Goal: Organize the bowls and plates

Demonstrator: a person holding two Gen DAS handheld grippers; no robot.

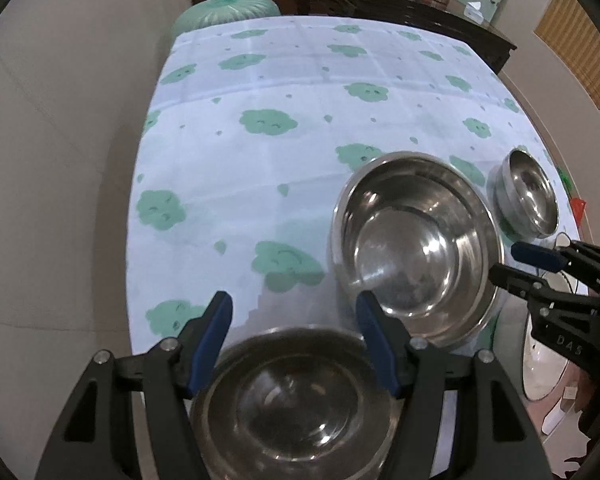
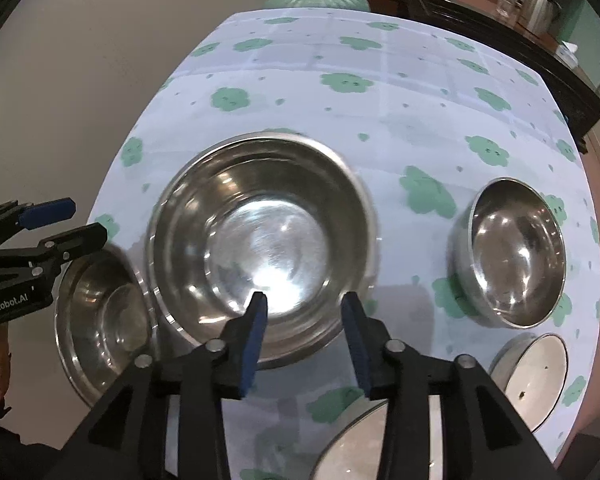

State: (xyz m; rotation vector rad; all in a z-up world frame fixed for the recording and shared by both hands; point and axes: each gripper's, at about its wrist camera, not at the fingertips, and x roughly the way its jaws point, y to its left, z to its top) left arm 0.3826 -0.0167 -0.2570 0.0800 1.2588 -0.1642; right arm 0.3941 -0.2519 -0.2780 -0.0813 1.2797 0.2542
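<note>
Barely begun by the look of it: no stacking visible, all steel bowls standing apart on the cloud-print tablecloth (image 2: pixel 300 80), every one empty. Left of the large steel bowl (image 2: pixel 260 236), a medium steel bowl (image 2: pixel 100 320) under the left gripper (image 1: pixel 296 336), jaws apart, gripping nothing. Near its front rim, the right gripper (image 2: pixel 304 332), jaws likewise apart and empty; farther right, a small steel bowl (image 2: pixel 512 252), then two white plates (image 2: pixel 536 376) unsorted at the table edge.
</note>
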